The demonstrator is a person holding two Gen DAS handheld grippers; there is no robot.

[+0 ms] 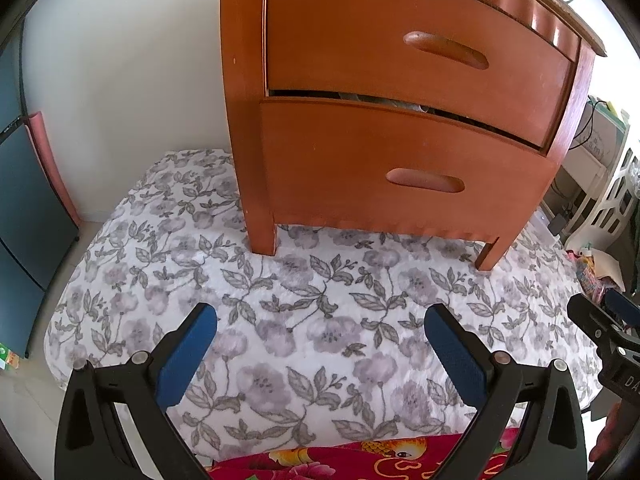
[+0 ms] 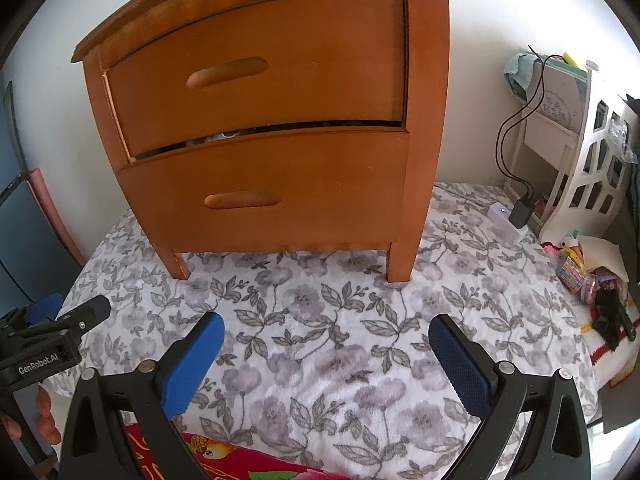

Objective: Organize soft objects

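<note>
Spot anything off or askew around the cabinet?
Yes: the wooden nightstand stands on a floral blanket, and its lower drawer sits slightly ajar, with something pale poking through the gap above it.

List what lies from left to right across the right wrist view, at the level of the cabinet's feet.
Blue panel → pink foam tube → wooden two-drawer cabinet → white power strip with black charger → white lattice furniture, all around the floral blanket.

Your left gripper (image 1: 320,344) hangs with jaws spread wide, empty, over the floral blanket (image 1: 304,320). The wooden nightstand (image 1: 400,120) stands on that blanket ahead, and a red patterned cloth (image 1: 360,460) lies beneath your gripper.
</note>
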